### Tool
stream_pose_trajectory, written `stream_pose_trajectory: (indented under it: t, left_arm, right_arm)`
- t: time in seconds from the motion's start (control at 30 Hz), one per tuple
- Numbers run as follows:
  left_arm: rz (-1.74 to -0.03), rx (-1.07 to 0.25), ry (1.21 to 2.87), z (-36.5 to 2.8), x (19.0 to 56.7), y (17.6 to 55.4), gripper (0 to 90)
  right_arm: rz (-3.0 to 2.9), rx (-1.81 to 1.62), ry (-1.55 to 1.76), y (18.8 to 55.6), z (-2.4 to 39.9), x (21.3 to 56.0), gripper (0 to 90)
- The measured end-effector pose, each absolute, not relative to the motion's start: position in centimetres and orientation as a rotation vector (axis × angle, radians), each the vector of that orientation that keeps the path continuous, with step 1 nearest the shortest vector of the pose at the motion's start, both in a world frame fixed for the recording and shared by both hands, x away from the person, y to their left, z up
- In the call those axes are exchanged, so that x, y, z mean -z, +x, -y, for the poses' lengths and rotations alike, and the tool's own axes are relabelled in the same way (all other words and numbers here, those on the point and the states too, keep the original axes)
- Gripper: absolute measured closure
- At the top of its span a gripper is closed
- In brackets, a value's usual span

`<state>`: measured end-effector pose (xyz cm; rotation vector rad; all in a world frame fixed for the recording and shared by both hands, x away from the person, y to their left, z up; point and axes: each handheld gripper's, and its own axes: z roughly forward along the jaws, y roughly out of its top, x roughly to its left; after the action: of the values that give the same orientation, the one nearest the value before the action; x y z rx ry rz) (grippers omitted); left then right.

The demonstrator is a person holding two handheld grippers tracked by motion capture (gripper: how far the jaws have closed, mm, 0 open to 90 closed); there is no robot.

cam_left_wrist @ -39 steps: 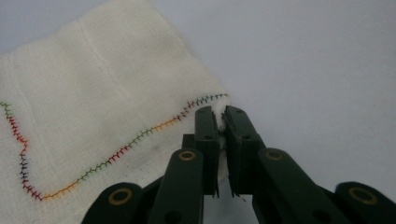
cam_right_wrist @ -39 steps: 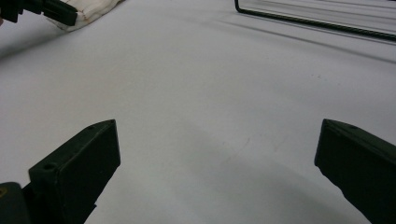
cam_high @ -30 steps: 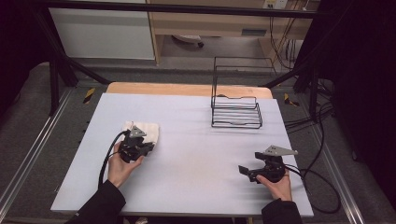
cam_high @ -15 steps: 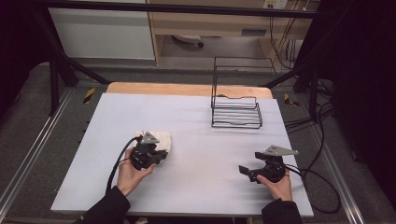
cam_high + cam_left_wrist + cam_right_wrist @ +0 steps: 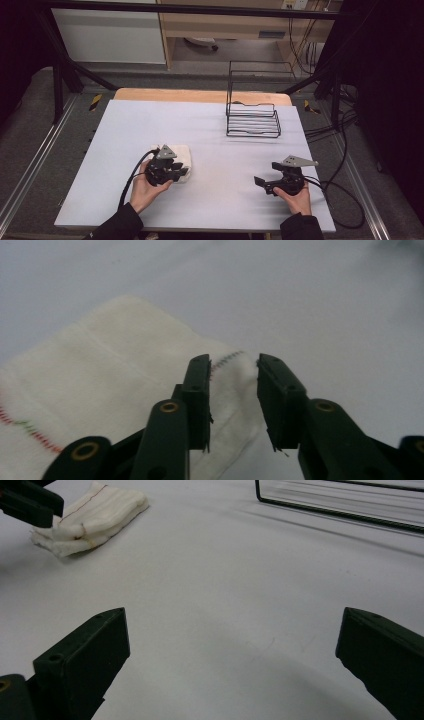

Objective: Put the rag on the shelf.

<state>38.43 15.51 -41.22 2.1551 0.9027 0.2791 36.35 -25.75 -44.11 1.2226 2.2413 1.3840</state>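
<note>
Now, starting at your left, your left gripper point(image 5: 172, 172) sits low over the near edge of the folded white cloth point(image 5: 182, 155), which lies on the table point(image 5: 210, 145) left of the middle. Its jaws have just been opening: in the left gripper view they stand a little apart with a corner of the cloth point(image 5: 105, 370) between them, a red and green stitched line running along its hem, and the pads do not press on it. Farther right and toward the back of the table stands a black wire rack point(image 5: 252, 120), well apart from the cloth. At the right, your right gripper point(image 5: 265, 184) rests near the front edge, jaws spread wide over bare table.
</note>
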Motion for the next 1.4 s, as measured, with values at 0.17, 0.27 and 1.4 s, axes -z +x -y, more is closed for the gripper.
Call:
stream_pose_trajectory:
  t: [0.17, 0.27, 1.4]
  left_arm:
    - [-0.924, -0.319, 2.16, -18.3, 40.8, 38.6, 46.8]
    - [-0.947, -0.337, 2.159, -19.9, 40.7, 38.5, 38.3]
    - [-1.094, -0.38, 2.013, -30.7, 42.3, 36.7, 8.9]
  right_arm:
    - [-2.251, -1.371, 1.22, 36.4, 24.8, 44.0, 1.7]
    - [-2.25, -1.373, 1.219, 36.4, 24.0, 43.8, 1.9]
    - [-2.392, -1.317, 1.146, 37.6, 8.3, 43.1, 12.4]
